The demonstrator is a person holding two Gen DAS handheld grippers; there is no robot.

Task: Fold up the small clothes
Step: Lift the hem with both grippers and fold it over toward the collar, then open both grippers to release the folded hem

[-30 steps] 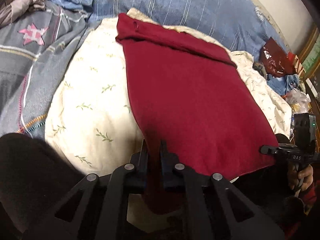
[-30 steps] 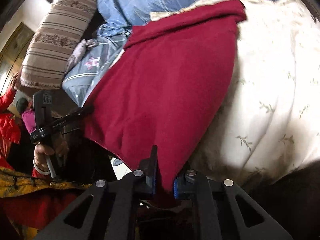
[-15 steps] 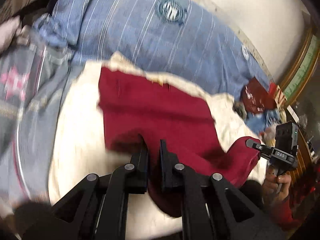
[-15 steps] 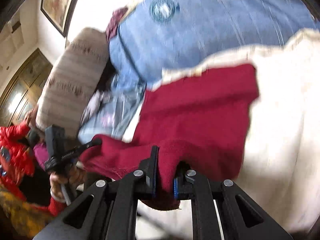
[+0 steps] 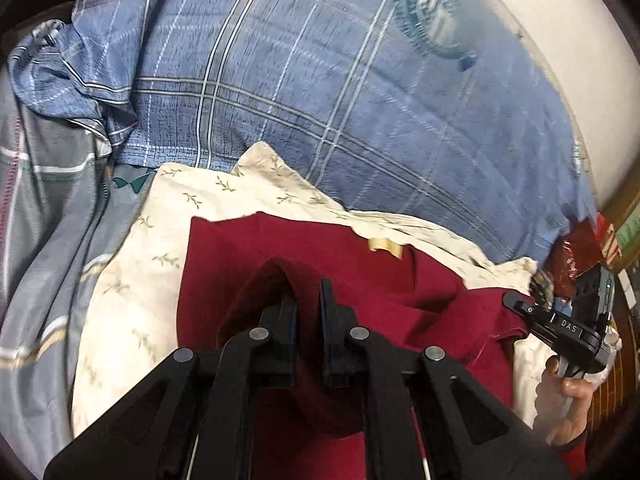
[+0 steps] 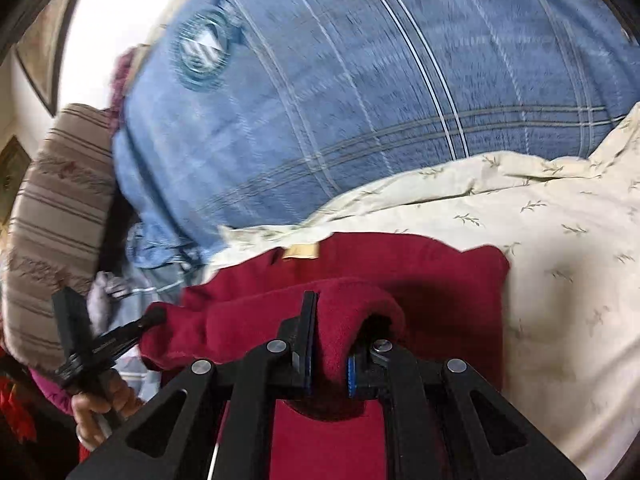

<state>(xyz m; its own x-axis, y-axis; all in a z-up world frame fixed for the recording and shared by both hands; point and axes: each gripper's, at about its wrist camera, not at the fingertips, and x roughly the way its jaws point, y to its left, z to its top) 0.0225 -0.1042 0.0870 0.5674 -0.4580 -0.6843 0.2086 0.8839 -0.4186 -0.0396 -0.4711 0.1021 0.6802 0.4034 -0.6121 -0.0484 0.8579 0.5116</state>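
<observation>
Holding the red cloth (image 5: 360,276), both sets of jaws are clamped on it; a loose grip could drop the fold.

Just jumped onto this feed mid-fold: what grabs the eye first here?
The dark red garment dominates the foreground, lying on a cream leaf-print pillow, its near edge bunched up. Both grippers clamp it: the left gripper and the right gripper. Behind looms a big blue plaid quilt.

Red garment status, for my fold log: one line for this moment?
phase: folding | left gripper: shut on red garment | right gripper: shut on red garment | surface: cream leaf-print bedding
</observation>
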